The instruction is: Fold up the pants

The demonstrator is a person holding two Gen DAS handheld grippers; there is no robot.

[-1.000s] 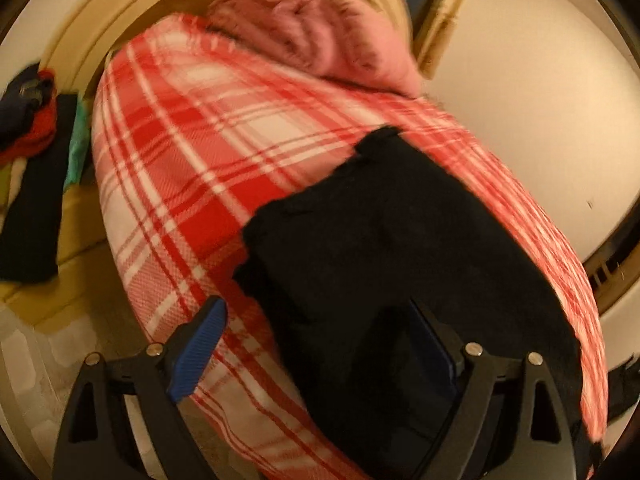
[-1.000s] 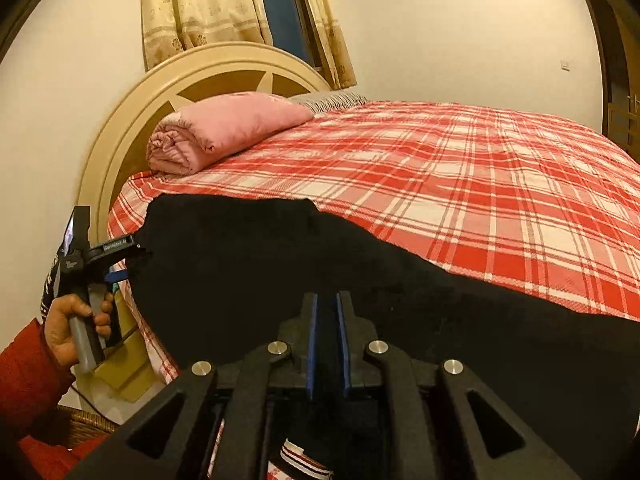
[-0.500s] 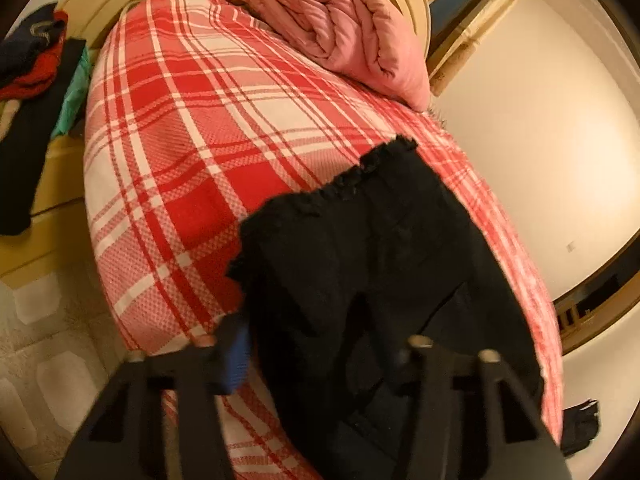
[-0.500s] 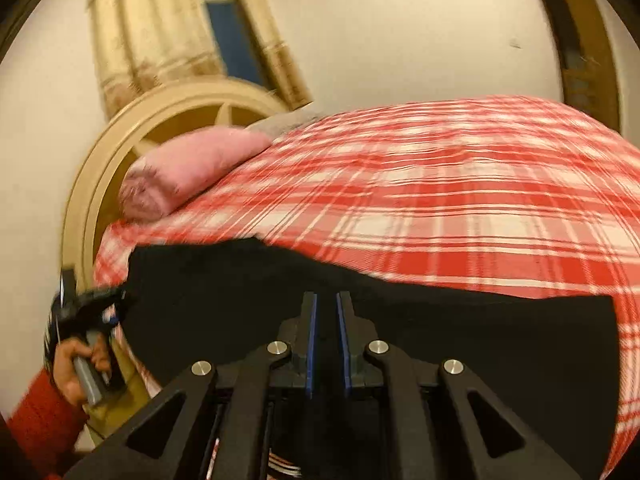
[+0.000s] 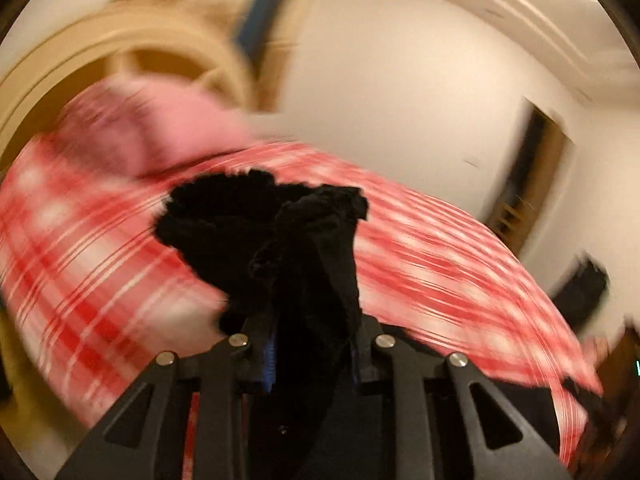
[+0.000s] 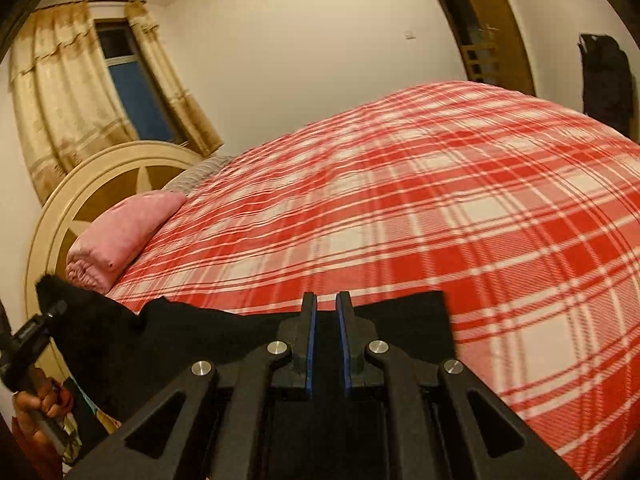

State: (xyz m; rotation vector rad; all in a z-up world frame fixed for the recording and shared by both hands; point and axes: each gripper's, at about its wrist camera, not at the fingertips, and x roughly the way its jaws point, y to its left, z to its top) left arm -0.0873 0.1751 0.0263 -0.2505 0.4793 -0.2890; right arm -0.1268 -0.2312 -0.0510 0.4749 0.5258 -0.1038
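Observation:
The black pants are bunched between the fingers of my left gripper; its jaws are closing on the cloth and hold it up above the red plaid bedspread. The left wrist view is blurred by motion. In the right wrist view the black pants stretch from the left gripper, held by a hand at the far left, across to my right gripper. The right gripper is shut, with the pants' edge pinched low between its blue pads.
The red plaid bedspread covers the whole bed. A folded pink blanket lies by the round cream headboard. Behind it are curtains and a window. A doorway and a hanging dark garment stand at the far right.
The left gripper's jaws closed on the pants' waist end and lifted it off the bed, rolling as they rose. The right gripper swung sideways with its end; the pants' far edge now lies nearer.

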